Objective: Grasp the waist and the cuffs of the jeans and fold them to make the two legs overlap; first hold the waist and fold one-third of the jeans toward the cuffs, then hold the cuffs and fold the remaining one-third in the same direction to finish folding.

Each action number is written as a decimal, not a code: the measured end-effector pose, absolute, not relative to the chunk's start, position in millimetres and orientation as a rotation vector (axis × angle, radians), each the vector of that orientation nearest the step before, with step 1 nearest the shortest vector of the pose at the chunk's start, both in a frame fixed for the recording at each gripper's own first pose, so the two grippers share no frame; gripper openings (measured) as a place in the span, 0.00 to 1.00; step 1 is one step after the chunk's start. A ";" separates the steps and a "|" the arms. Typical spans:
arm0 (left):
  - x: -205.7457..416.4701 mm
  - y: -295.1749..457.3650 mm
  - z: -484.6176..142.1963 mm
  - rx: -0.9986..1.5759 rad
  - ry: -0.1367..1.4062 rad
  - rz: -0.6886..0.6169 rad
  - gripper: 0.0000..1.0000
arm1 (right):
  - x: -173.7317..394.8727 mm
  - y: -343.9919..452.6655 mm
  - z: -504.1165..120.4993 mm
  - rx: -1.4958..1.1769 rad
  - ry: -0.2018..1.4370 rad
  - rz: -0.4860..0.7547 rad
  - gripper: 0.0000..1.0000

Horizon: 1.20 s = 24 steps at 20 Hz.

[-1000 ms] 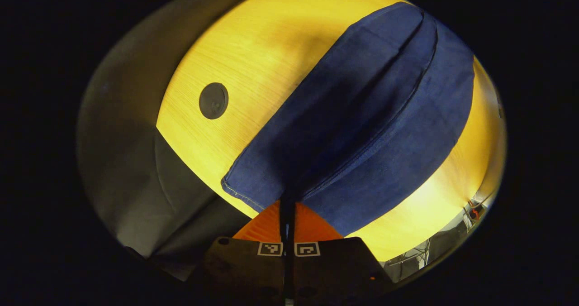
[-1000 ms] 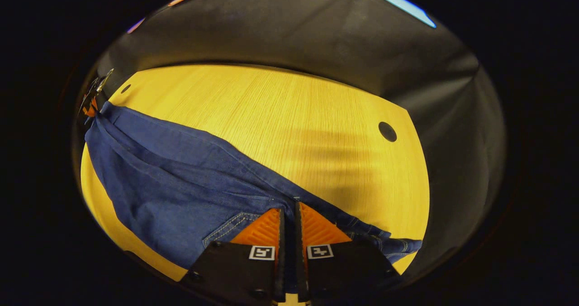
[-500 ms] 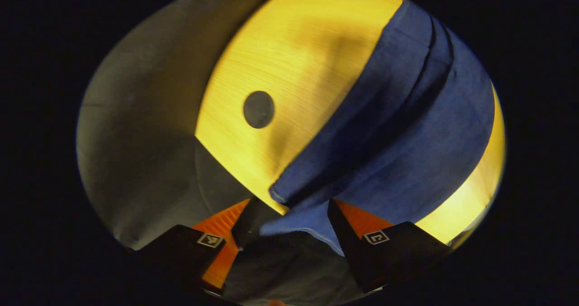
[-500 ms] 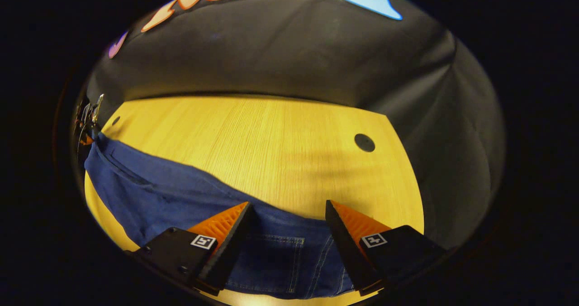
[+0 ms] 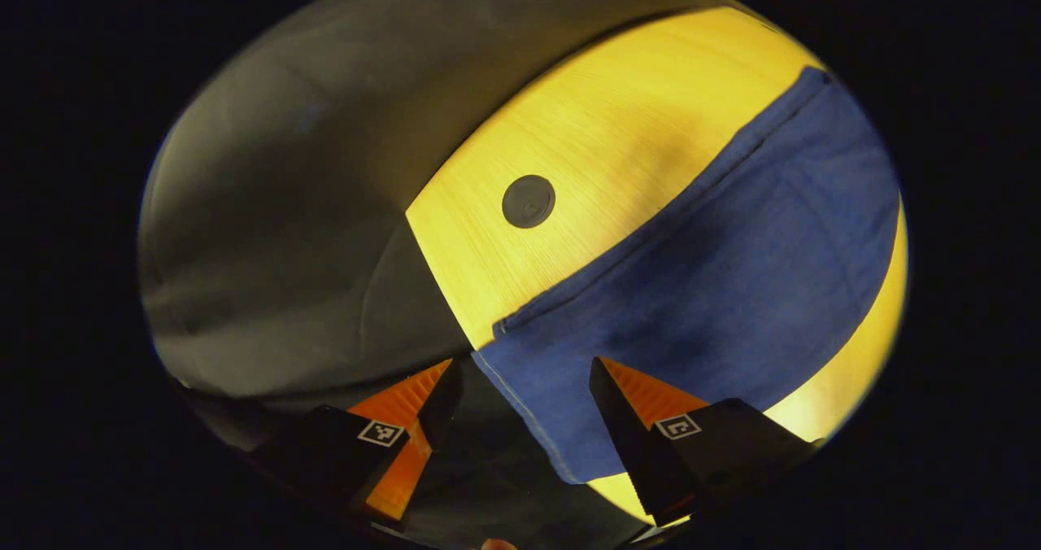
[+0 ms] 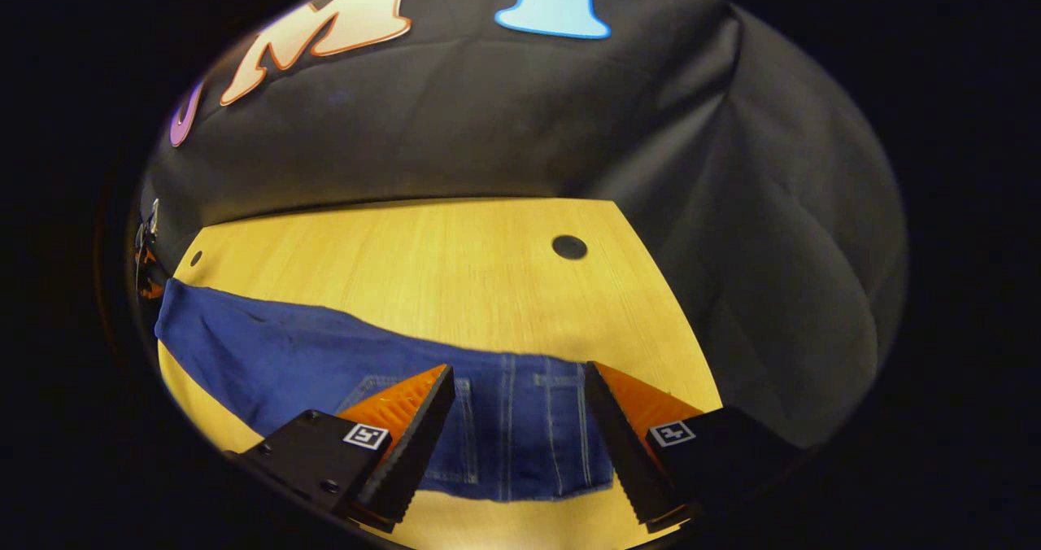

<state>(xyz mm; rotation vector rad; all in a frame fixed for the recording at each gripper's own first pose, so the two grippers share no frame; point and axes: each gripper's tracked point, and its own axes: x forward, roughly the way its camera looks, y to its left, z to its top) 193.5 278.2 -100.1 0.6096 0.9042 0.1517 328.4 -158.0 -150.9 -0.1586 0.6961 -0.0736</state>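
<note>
Across the yellow table [image 6: 455, 273] the jeans [image 6: 325, 363] lie lengthwise, legs apparently overlapped. Left claw [image 5: 520, 387] and right claw [image 6: 516, 387] gape empty; both third-folds remain.

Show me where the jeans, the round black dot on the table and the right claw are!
jeans [image 6: 268, 363]: right gripper view, on the leg.
round black dot [image 5: 529, 201]: left gripper view, its middle.
right claw [image 6: 520, 387]: right gripper view, between its open fingertips.

Each gripper, left [image 5: 520, 387] and right [image 6: 517, 391], had wedge-shaped ribbed fingers on black blocks (each carrying a small square black-and-white marker).
</note>
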 end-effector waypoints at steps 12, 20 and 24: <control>140.8 184.6 -75.8 0.112 0.433 0.162 0.96 | 275.1 -208.1 -211.1 -0.057 0.811 -0.131 1.00; 112.1 181.7 -43.9 0.103 0.324 0.173 0.96 | 281.1 -212.7 -235.4 0.001 0.852 -0.118 1.00; 96.2 157.8 -24.9 0.085 0.273 0.127 0.96 | 281.1 -212.1 -243.5 0.056 0.861 -0.105 0.98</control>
